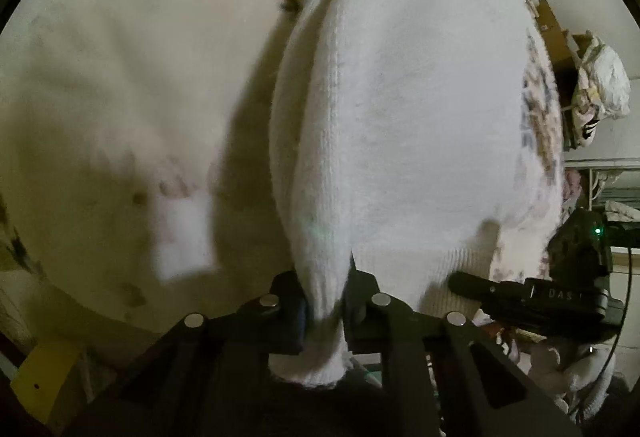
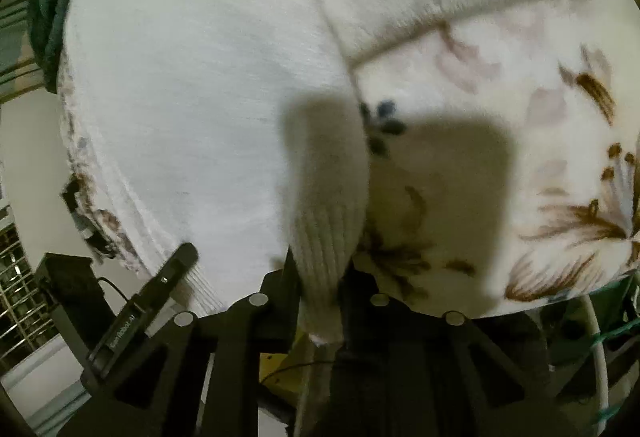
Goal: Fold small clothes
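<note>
While the white ribbed-knit garment (image 1: pixel 400 109) fills most of the left wrist view, the left gripper (image 1: pixel 326 301) at 6 o'clock has its jaws closed tight on a bunched fold of that knit, which squeezes out below the fingers as a rounded cuff-like end. The cloth rises from the grip toward 12 o'clock, with a folded seam edge running up its left side. To 9 o'clock lies the cream floral-printed bedspread (image 1: pixel 120 97), its dark blue pattern showing at 12 o'clock. At 3 o'clock the garment's edge ends against a cluttered room with a crumpled white bundle (image 1: pixel 600 81); the right gripper (image 1: pixel 520 293) reaches in at 4 o'clock, close beside the knit's hem.

In the right wrist view, the right gripper (image 2: pixel 320 297) is likewise clamped on a ribbed cuff of the same garment (image 2: pixel 180 97), pinched between its fingers at 6 o'clock. The knit spreads to 10 o'clock; its ribbed hem runs down toward 7 o'clock, where the left gripper (image 2: pixel 176 265) touches it. The bedspread (image 2: pixel 540 157), with brown flowers, covers 3 o'clock, shadowed near the grip. Dark green cloth (image 2: pixel 52 17) hangs at 10 o'clock.
</note>
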A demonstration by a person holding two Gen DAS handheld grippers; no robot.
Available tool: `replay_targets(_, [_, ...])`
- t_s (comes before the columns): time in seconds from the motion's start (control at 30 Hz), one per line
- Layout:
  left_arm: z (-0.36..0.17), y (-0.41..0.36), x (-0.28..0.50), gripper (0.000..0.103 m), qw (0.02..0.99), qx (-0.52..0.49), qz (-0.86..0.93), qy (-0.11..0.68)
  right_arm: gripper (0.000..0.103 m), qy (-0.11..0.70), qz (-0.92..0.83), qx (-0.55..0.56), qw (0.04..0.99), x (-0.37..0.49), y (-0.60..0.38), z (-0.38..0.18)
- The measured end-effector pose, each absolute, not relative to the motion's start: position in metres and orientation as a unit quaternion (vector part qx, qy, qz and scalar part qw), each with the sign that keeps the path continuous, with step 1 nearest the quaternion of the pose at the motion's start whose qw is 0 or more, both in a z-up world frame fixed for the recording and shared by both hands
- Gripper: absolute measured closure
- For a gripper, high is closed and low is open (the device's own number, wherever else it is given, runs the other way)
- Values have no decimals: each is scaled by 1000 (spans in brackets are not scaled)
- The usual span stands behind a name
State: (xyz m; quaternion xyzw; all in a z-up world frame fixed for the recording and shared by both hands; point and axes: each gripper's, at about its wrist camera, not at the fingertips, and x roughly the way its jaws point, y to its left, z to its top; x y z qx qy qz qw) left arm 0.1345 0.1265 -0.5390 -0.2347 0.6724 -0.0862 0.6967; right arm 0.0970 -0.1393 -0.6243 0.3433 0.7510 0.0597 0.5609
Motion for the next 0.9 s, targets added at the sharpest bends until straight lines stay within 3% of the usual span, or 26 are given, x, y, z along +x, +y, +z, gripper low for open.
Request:
replay_targets(0.3, [-455,144,172,94,704,-347,-116,609,87,686,124,449,558,124,-172,-551])
replay_targets(0.47, [-426,150,248,94,717,-404,-141,550,87,639,152,496,568,179,-193,-509])
replay_targets(0.7, [-438,132,393,93,734,-421,-160,508,87,583,153,508,615,313,-215,-489])
replay_targets(0.83, [-458,145,454,83,720,-429,-154,523,86,568,135,515,627,406,-216,-502])
replay_targets(0.9, [-462,152,475,68,722,-436,-149,517,80,570,120,528,618,440,-223,-515])
